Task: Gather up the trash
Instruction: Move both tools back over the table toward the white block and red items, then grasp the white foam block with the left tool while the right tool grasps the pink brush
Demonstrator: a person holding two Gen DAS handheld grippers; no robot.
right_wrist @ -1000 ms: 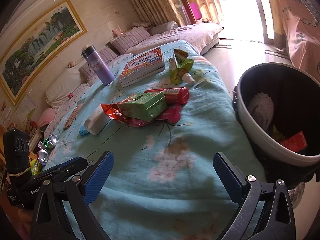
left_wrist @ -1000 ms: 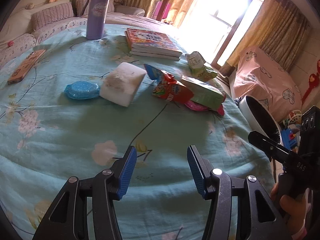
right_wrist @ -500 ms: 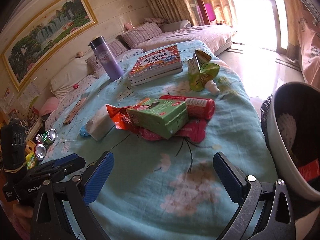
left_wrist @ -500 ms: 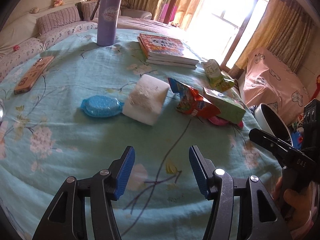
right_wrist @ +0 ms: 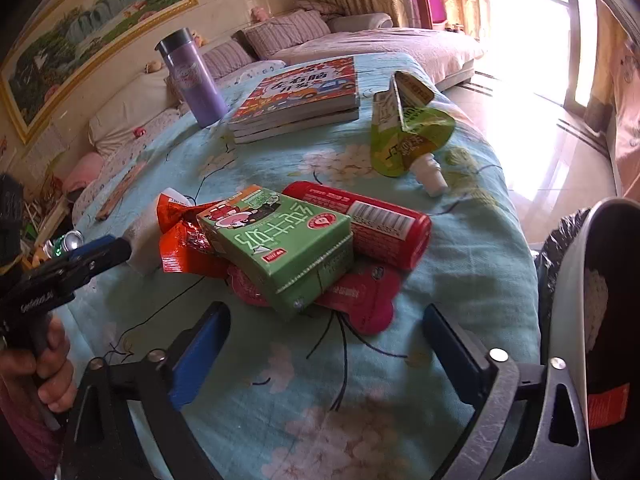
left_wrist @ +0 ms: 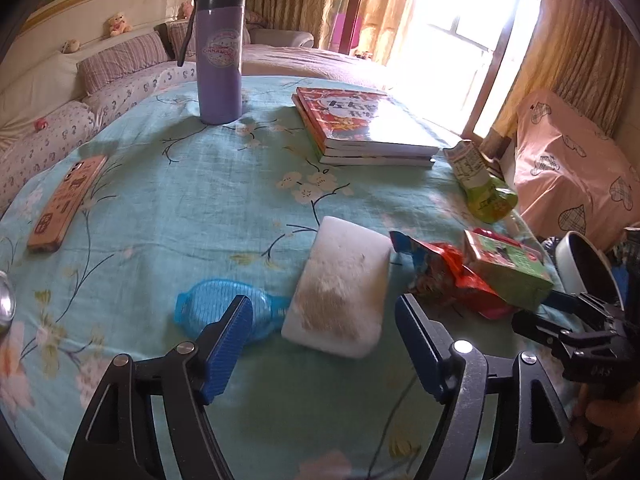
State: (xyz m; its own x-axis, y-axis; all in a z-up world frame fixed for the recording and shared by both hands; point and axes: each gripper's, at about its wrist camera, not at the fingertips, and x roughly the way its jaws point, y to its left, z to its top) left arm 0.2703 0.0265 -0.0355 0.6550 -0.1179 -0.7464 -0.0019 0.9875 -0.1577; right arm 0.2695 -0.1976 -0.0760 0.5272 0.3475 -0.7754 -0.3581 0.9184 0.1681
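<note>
A white foam block (left_wrist: 342, 290) lies on the teal floral cloth right in front of my open, empty left gripper (left_wrist: 322, 344), with a blue plastic lid (left_wrist: 218, 312) to its left. My open, empty right gripper (right_wrist: 326, 346) faces a pile of trash: a green milk carton (right_wrist: 284, 246), a red can (right_wrist: 364, 220), an orange-red wrapper (right_wrist: 182, 246) and a pink foil lid (right_wrist: 360, 298). A green drink pouch (right_wrist: 408, 136) lies farther off. The carton (left_wrist: 506, 268) and wrapper (left_wrist: 444, 276) also show in the left wrist view.
A black-lined trash bin (right_wrist: 576, 288) with trash inside stands at the table's right edge. A purple bottle (left_wrist: 219, 52), stacked books (left_wrist: 360, 124) and a phone (left_wrist: 66, 204) sit on the cloth (left_wrist: 180, 184). Cans (right_wrist: 68, 240) lie beyond the left edge.
Both grippers have moved forward over the table: the left toward the foam block and blue lid, the right toward the trash pile. Both stay open.
</note>
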